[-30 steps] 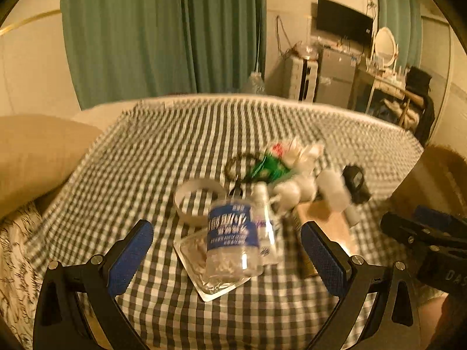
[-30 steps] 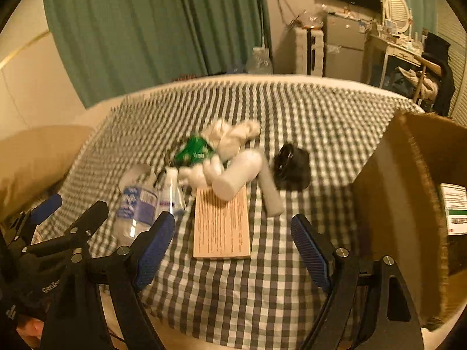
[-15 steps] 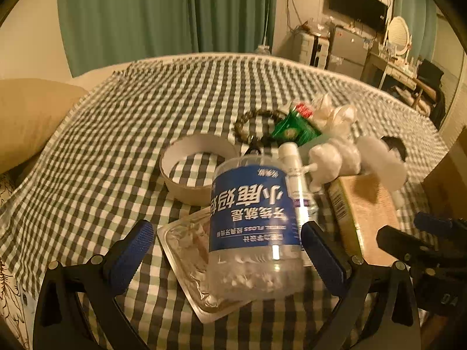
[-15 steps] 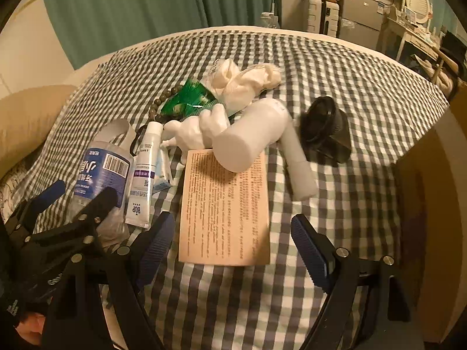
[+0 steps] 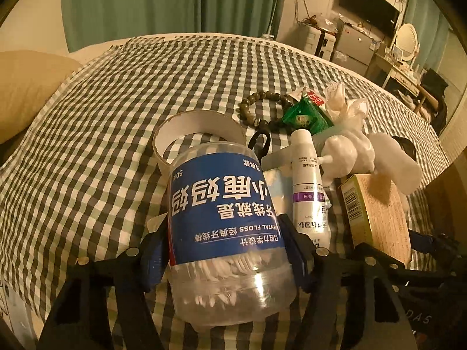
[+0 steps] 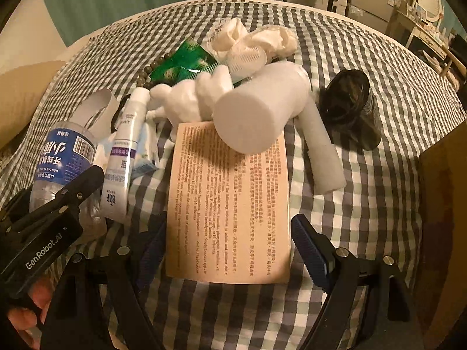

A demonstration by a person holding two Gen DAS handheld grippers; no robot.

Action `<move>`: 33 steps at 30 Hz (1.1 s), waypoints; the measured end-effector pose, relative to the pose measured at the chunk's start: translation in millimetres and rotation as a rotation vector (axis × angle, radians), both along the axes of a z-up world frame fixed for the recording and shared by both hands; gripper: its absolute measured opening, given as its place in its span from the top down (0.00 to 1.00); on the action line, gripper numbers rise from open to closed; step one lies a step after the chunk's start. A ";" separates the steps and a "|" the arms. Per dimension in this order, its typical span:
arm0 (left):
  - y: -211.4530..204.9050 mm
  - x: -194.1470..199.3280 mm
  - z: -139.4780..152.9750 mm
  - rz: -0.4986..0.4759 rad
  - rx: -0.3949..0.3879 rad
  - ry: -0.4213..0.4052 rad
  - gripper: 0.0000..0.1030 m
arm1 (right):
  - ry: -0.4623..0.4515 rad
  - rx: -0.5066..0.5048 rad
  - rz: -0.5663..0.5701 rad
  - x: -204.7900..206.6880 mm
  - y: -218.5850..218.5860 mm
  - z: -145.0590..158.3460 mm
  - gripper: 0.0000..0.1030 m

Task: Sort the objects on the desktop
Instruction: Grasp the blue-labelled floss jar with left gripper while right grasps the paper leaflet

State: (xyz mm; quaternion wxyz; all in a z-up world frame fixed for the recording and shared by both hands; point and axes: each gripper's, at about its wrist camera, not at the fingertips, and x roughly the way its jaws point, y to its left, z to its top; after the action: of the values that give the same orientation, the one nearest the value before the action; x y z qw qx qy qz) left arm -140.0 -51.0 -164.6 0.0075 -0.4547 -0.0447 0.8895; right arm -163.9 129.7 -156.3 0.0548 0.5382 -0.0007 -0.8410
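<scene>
My left gripper (image 5: 223,250) has dropped and is closing, pads now against the floss jar (image 5: 226,224) at lower centre, so lifting can start. My right gripper (image 6: 226,248) stays wide, straddling the flat box (image 6: 229,204), gripping nothing.

Both grippers have come down toward the pile on the checked bed cover, so everything looms larger in both wrist views than a second ago. The left gripper (image 5: 223,252), wide apart before with the floss jar (image 5: 226,221) lying well ahead at 12 o'clock, now has the jar between its fingers (image 5: 294,250), which are closing and sit right against its sides at 9 and 3 o'clock. The right gripper (image 6: 227,248) has dropped over the leaflet box (image 6: 229,201): the box, formerly ahead of the fingers, now reaches down between them, without touching, and they stay about as wide apart as before.
</scene>
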 end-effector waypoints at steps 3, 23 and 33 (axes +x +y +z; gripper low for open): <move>-1.0 3.1 -0.8 0.007 0.004 -0.002 0.33 | -0.009 -0.015 0.000 3.0 1.0 2.6 0.28; -10.0 47.8 39.9 0.034 0.076 0.152 0.33 | 0.078 -0.033 0.014 49.3 -0.3 36.8 0.28; 3.5 77.7 72.2 0.020 0.026 0.232 0.33 | 0.201 -0.042 0.024 70.7 -3.0 75.6 0.29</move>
State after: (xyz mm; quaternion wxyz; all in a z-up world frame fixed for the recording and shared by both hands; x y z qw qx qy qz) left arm -62.3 -47.4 -92.4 0.0097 -0.3479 -0.0598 0.9356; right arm -93.2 126.8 -80.7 0.0760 0.4499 -0.0061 -0.8898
